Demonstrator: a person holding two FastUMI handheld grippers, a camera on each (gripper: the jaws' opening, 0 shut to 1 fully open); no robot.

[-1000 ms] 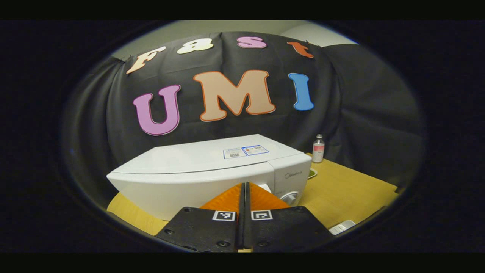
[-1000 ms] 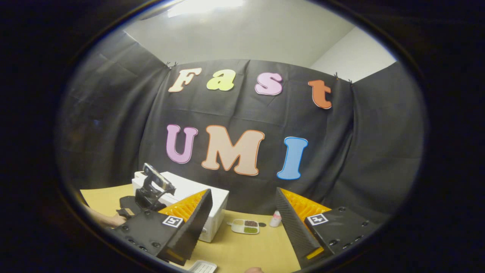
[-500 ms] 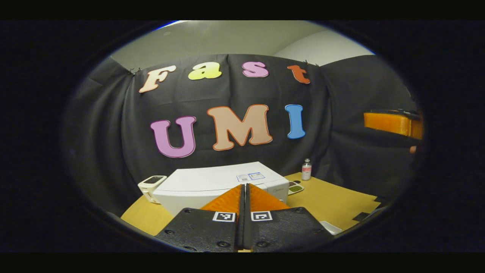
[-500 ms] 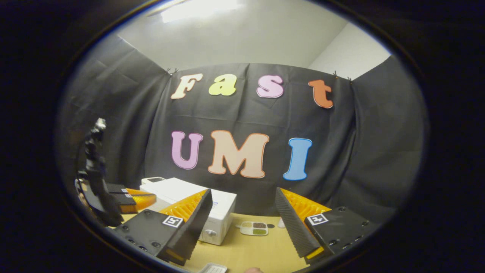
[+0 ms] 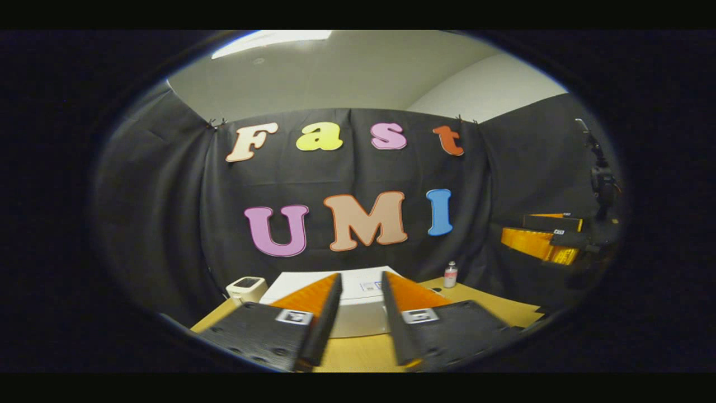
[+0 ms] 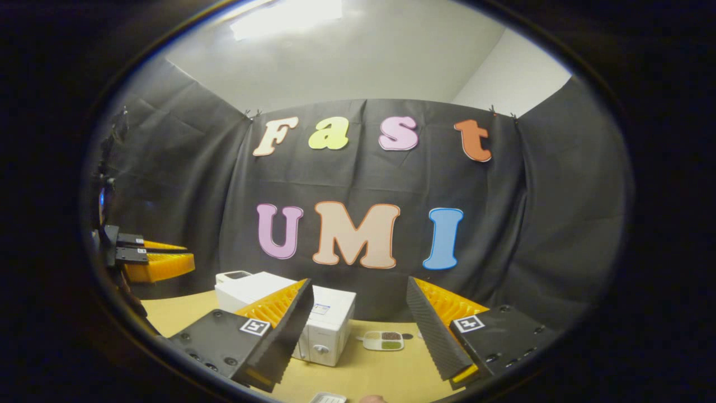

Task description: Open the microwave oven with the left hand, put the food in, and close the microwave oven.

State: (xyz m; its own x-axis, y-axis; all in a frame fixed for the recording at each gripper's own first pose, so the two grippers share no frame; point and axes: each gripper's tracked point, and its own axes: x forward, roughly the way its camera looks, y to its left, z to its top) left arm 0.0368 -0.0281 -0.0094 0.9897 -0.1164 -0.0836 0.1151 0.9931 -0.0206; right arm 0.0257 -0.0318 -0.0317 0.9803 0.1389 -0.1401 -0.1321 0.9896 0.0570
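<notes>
while both claws hang parted and empty, nothing done yet: left claw (image 5: 361, 322) raised short of the shut microwave (image 6: 327, 327) on the table (image 6: 386, 375), food tray (image 6: 384, 341) beyond right claw (image 6: 358, 330), still to load

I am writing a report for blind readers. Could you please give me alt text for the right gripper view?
The right hand-held gripper is open and holds nothing above a wooden table. Beyond it stand a closed white microwave oven and, to its right, a small divided food tray. The left hand-held gripper hangs in the air at the left edge.
</notes>
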